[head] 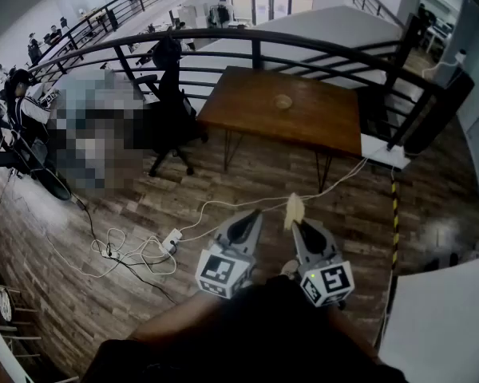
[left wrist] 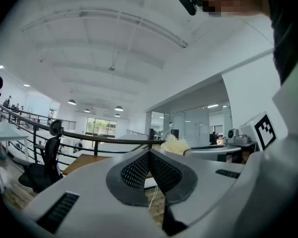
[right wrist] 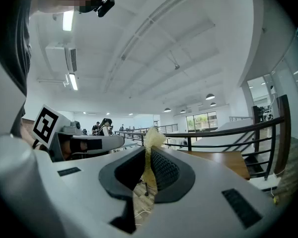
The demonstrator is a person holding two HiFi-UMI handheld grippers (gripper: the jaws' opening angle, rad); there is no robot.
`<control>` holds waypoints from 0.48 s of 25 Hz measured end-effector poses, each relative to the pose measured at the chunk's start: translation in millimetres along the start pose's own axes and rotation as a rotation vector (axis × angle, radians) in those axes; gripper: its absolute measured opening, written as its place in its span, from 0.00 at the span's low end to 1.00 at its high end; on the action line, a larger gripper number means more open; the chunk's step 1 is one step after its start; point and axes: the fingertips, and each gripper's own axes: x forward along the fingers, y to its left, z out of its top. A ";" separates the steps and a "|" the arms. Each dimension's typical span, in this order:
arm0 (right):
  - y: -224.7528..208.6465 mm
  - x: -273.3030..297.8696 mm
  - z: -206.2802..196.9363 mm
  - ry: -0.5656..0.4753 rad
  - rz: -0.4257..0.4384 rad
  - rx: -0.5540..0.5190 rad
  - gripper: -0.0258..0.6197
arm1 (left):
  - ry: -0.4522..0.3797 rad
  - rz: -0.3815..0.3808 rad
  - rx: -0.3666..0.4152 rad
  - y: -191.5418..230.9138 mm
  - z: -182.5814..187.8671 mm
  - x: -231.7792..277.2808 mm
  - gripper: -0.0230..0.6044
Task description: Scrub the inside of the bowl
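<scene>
A small tan bowl [head: 283, 101] sits on the brown wooden table [head: 319, 126], far ahead of both grippers. My right gripper [head: 297, 223] is shut on a pale yellow scrubber [head: 294, 208], which sticks up past the fingertips. The right gripper view shows the scrubber [right wrist: 150, 140] pinched between the jaws of the right gripper [right wrist: 148, 151]. Beside it my left gripper [head: 253, 216] is shut with nothing in it; in the left gripper view the left gripper's [left wrist: 149, 153] pads meet. Both are held close to the person's body, pointing out over the floor.
A black office chair [head: 169, 110] stands left of the table. A dark curved railing [head: 303, 42] runs behind the table. White cables and a power strip [head: 172, 238] lie on the wood floor. A white surface [head: 439, 325] is at the lower right. People sit at the far left.
</scene>
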 end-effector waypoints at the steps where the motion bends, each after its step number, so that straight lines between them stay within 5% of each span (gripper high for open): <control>1: -2.0 0.7 0.7 0.000 -0.001 -0.002 0.11 | 0.001 0.000 -0.005 -0.1 -0.6 2.1 0.03; 12: -30.0 25.9 -2.0 0.009 0.058 0.037 0.11 | -0.048 0.000 -0.030 10.0 10.9 38.4 0.03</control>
